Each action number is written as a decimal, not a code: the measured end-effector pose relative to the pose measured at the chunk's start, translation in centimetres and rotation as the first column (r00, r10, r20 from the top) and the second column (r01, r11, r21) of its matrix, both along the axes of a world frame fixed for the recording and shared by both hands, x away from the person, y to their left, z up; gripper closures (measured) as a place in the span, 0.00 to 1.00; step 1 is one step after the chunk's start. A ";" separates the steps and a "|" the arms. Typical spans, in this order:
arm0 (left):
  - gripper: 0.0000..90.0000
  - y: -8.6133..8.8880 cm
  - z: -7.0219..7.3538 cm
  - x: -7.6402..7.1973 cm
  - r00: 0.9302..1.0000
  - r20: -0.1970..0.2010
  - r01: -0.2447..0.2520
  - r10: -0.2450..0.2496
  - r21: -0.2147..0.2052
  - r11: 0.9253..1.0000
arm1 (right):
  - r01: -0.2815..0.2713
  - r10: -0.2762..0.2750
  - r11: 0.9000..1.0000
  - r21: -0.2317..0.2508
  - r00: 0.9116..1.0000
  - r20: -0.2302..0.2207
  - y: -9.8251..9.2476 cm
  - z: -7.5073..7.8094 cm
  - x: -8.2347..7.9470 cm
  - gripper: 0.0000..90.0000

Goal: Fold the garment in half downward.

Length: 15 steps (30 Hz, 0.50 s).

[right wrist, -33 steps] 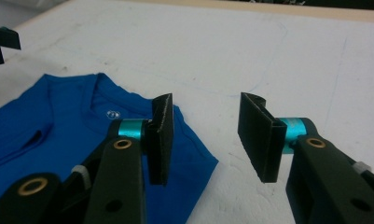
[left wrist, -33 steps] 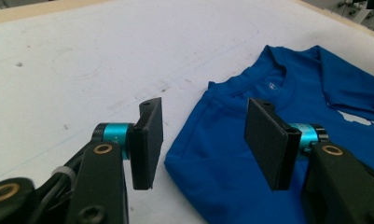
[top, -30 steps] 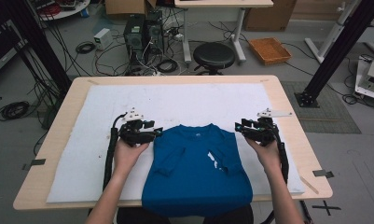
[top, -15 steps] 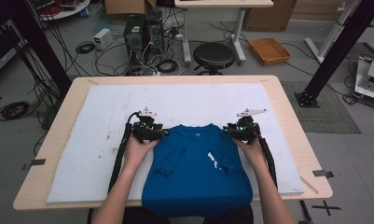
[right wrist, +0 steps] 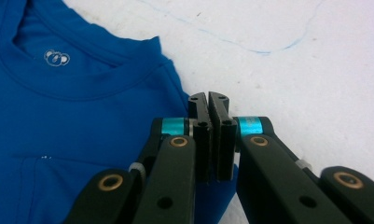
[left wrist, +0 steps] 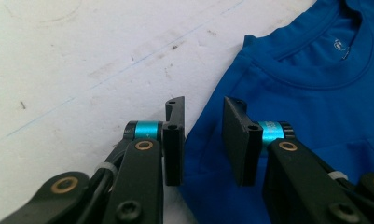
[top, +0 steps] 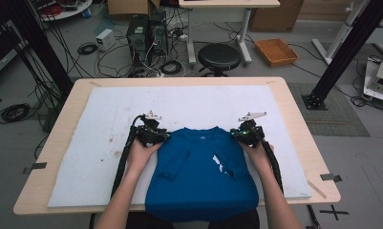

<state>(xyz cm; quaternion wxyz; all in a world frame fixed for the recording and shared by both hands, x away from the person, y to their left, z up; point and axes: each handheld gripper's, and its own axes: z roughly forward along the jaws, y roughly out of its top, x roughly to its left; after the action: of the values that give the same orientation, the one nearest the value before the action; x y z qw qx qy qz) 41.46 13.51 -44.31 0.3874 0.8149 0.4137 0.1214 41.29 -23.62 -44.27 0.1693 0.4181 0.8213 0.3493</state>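
Note:
A blue T-shirt (top: 198,171) lies front up on the white mat (top: 98,143), collar away from the person, both sleeves folded in over the chest. My left gripper (top: 163,137) sits at the shirt's left shoulder. In the left gripper view its jaws (left wrist: 203,107) have just been closing and still stand apart, with the shoulder edge of the shirt (left wrist: 306,93) between them. My right gripper (top: 237,134) is at the other shoulder. In the right gripper view its jaws (right wrist: 208,99) have just closed, shut on the shoulder edge of the shirt (right wrist: 82,116).
The mat covers most of the wooden table (top: 299,124). The shirt's hem hangs over the table's near edge. On the floor beyond the table stand a black stool (top: 219,56), computer cases (top: 143,36) with loose cables, and an orange tray (top: 276,51).
Both hands have moved inward and down from beside the shirt onto its two shoulders. Since half a second ago they have stayed in place.

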 end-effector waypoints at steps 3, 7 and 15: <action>0.71 0.1 0.2 0.1 1.000 0.006 0.002 -0.002 -0.038 0.999 | 0.017 -0.018 1.000 0.012 1.000 0.020 -0.2 0.3 -0.1 0.95; 0.66 -0.4 0.0 0.4 1.000 -0.006 0.016 -0.016 -0.033 0.999 | 0.032 -0.034 0.996 0.078 0.999 0.019 -0.1 0.8 0.1 0.80; 0.74 -0.7 -0.1 0.4 1.000 0.008 0.011 -0.011 0.015 1.000 | 0.005 -0.005 0.999 0.049 1.000 -0.010 1.1 0.1 0.8 0.78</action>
<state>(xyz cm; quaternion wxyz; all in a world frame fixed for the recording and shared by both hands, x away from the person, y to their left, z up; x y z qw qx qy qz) 41.90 12.83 -44.42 0.3837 0.8194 0.4069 0.1257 42.10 -22.52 -44.15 0.1556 0.4258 0.8123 0.3668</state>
